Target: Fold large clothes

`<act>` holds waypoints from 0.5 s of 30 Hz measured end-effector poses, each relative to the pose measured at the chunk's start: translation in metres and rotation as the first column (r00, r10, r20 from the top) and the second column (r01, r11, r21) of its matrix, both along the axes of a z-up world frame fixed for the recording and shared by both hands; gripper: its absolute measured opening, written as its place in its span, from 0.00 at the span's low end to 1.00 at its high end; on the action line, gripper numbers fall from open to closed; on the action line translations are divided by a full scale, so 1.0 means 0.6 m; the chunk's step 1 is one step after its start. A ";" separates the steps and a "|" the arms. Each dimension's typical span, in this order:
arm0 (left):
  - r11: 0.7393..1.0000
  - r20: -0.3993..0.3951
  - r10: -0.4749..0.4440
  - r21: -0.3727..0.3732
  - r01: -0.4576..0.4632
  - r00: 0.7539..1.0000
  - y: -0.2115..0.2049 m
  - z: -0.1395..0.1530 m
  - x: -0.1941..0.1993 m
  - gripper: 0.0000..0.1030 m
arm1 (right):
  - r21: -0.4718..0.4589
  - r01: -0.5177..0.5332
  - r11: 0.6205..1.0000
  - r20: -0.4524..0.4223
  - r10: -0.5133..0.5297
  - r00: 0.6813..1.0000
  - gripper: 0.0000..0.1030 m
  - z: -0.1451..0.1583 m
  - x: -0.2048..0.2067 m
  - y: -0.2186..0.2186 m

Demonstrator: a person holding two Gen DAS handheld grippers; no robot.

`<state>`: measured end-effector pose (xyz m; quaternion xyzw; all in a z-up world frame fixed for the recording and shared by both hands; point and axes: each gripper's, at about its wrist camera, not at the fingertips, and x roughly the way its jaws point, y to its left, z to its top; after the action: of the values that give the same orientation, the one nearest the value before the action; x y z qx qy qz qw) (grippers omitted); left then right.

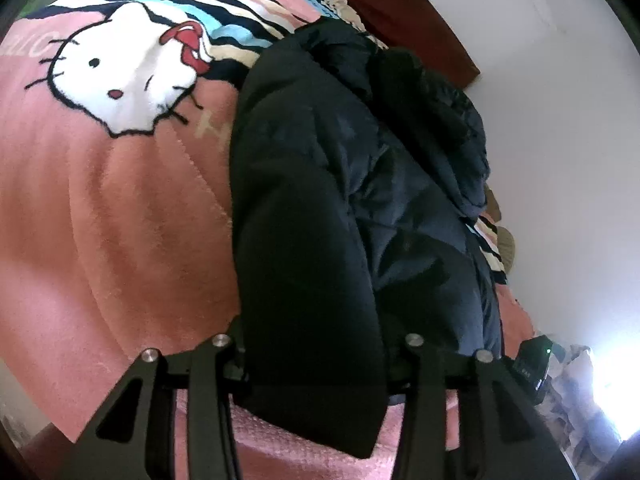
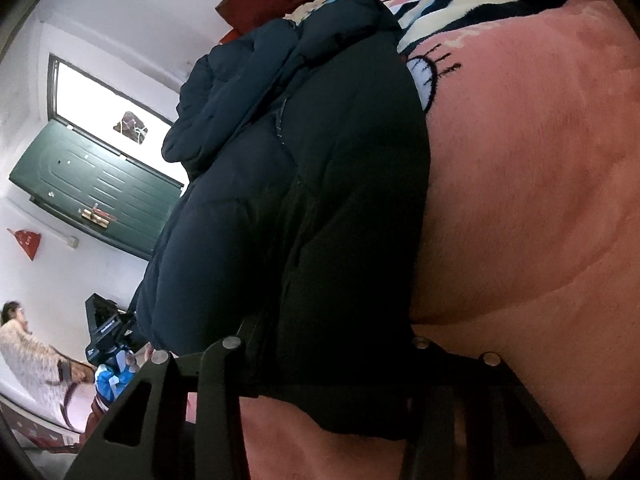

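Note:
A large dark navy padded jacket [image 1: 360, 184] lies lengthwise on a pink blanket. It also fills the middle of the right wrist view [image 2: 304, 200]. My left gripper [image 1: 316, 364] is shut on the jacket's near hem, which bulges out between and below the jaws. My right gripper [image 2: 328, 364] is likewise shut on the near hem, with dark cloth hanging below the jaws. The fingertips of both are hidden by the cloth. The other gripper [image 2: 106, 334] shows at the lower left of the right wrist view.
The pink blanket [image 1: 120, 240] bears a white cat face [image 1: 128, 76] and striped bands. A dark red headboard [image 1: 400, 12] and white wall stand behind. In the right wrist view a green door [image 2: 100, 196], a window and a person [image 2: 32, 360] are at the left.

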<state>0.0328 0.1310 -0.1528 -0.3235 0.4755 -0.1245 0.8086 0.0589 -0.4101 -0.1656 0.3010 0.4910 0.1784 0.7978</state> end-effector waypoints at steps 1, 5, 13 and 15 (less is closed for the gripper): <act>1.000 -0.007 0.001 0.005 -0.001 1.000 0.001 -0.003 0.000 0.48 | 0.000 -0.001 1.000 0.000 0.001 1.000 0.40 0.000 0.000 0.000; 1.000 -0.017 0.001 -0.028 -0.001 1.000 -0.002 -0.015 0.000 0.49 | 0.001 -0.003 1.000 0.002 0.003 1.000 0.40 -0.001 0.000 0.001; 0.999 0.033 -0.032 -0.031 0.033 0.999 -0.008 0.001 -0.005 0.29 | 0.012 -0.008 1.000 0.022 0.008 1.000 0.29 0.005 -0.001 0.002; 0.999 0.037 -0.036 -0.020 0.037 0.999 -0.010 0.006 -0.004 0.28 | 0.014 -0.015 1.000 0.033 0.014 0.999 0.25 0.009 -0.001 0.004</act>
<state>0.0306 0.1248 -0.1491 -0.3208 0.4652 -0.1502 0.8112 0.0583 -0.4076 -0.1603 0.2999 0.4789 0.1925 0.8022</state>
